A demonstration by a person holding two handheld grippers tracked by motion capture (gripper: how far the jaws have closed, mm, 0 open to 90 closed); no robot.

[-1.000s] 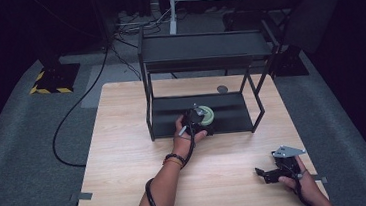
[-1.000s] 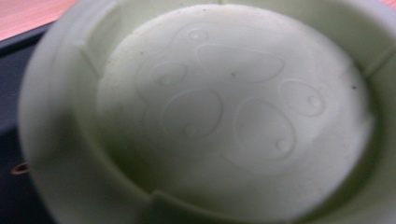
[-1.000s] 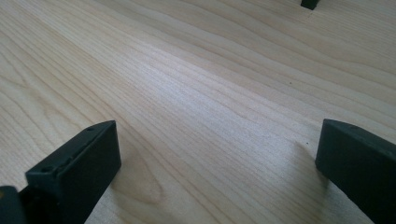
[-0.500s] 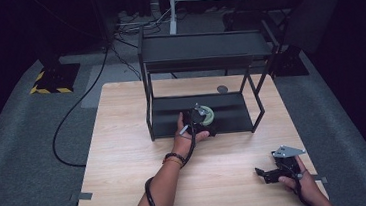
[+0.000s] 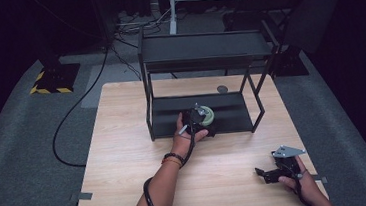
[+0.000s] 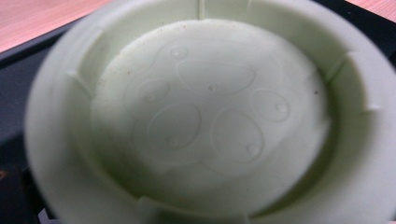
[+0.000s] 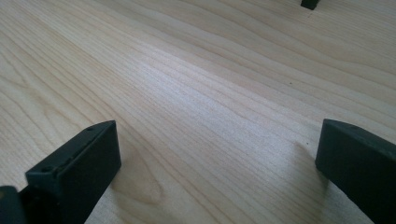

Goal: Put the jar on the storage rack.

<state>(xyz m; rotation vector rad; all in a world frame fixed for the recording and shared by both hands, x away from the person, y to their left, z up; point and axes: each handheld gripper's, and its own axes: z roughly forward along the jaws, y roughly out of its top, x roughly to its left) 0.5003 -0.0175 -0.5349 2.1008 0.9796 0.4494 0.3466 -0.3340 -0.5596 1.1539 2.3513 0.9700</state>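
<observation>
Right gripper [image 5: 263, 172]: your nearest tool; it rests low over the wooden table [image 5: 125, 153] at the near right corner, jaws spread wide with only bare wood between them.
Left gripper [image 5: 197, 119]: you hold it at the rack's lower shelf; I cannot tell how its jaws stand.
Pale green round lid [image 6: 205, 116]: at your left gripper, its ribbed hollow side facing that gripper's camera; being round, it has no long axis.
Black metal rack [image 5: 206, 50]: stands at the table's far middle.

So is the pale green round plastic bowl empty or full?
Empty: the left gripper view looks straight into the pale green round plastic bowl, showing its bare embossed bottom.
</observation>
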